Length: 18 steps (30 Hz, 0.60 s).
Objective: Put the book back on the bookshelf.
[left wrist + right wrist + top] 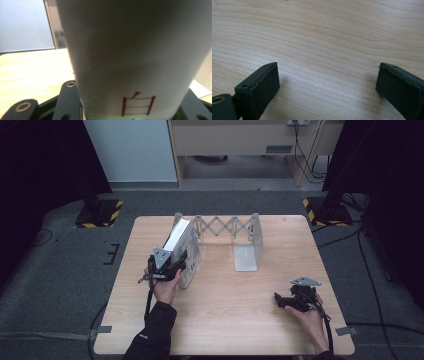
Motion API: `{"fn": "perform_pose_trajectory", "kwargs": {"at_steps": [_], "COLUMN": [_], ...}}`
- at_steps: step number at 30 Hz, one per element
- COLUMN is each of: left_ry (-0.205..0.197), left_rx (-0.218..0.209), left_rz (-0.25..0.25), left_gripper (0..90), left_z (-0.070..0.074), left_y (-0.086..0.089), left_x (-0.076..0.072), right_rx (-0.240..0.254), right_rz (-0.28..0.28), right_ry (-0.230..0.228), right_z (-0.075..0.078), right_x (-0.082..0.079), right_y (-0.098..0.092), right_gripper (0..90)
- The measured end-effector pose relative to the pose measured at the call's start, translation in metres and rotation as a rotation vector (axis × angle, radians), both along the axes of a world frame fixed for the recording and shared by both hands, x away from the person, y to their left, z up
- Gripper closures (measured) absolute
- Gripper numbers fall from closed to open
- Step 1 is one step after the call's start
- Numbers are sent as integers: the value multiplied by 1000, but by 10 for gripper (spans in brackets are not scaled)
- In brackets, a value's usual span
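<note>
Both tongs sit on the near half of the table (225,320). On the right, the right tongs (278,300) rest low over the bare wood near the front right corner, held by the person's right hand (306,317); in the right gripper view the two black jaws stand wide apart with nothing but wood grain between them (327,72). A grey three-cornered plate (305,281) rides on top of that tool.

Further in and to the left, the left tongs (175,265) are gripped by the left hand (165,287), whose dark sleeve (152,335) comes up from the table's front edge. These tongs are closed onto a white book (182,247), which stands upright on the left part of the table. In the left gripper view the book (132,55) rises broad and pale straight up between the jaws, with a red printed character near its lower edge; the surface is blurred, so it may be the spine or a cover, and I cannot tell which.

Just behind the book stands an expandable metal book rack (227,227), its scissor lattice running across the far middle of the table. The book stands at the rack's left end plate, and the right end plate (248,247) stands well apart with a flat foot reaching toward the viewer.
</note>
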<state>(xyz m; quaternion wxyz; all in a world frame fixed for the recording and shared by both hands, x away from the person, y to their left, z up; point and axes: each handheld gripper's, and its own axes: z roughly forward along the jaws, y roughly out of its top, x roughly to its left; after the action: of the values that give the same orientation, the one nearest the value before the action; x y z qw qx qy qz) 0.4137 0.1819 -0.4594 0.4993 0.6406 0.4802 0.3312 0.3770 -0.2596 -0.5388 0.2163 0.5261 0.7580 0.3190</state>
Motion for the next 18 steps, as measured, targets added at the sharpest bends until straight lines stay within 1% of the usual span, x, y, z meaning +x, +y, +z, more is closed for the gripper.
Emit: {"fn": "perform_pose_trajectory", "kwargs": {"at_steps": [4,6,8,9,10,11,12,13,14,15,18], "left_ry": [6,8,34,47,62,54,55,80,90,96,139], "left_rx": [8,19,24,4,1,-9,-19,-7,6,9,37], "left_rz": [-23,-43,-51,-54,-60,-63,-65,-74,-75,-83,-103], "left_gripper": [492,474,441,416,407,405,404,407,412,418,451], "left_z": [0,-1,-4,-7,-11,-15,-18,-20,-24,-26,-36], "left_y": [1,3,5,6,7,9,10,10,10,10,10], "left_x": [0,-1,-2,-3,-4,-6,-8,-9,-10,-11,-13], "right_rx": [-3,-3,-2,-2,-2,-3,-3,-3,-3,-3,-2], "right_rz": [3,3,3,2,2,3,2,2,3,3,3], "right_ry": [-1,-1,-1,-1,-2,-1,-2,-2,-1,-2,-3], "right_z": [0,0,0,0,0,0,0,0,0,0,0], "right_x": [0,0,0,0,0,0,0,0,0,0,0], "right_y": [0,0,0,0,0,0,0,0,0,0,0], "right_gripper": [54,54,55,55,55,55,55,55,55,56,55]}}
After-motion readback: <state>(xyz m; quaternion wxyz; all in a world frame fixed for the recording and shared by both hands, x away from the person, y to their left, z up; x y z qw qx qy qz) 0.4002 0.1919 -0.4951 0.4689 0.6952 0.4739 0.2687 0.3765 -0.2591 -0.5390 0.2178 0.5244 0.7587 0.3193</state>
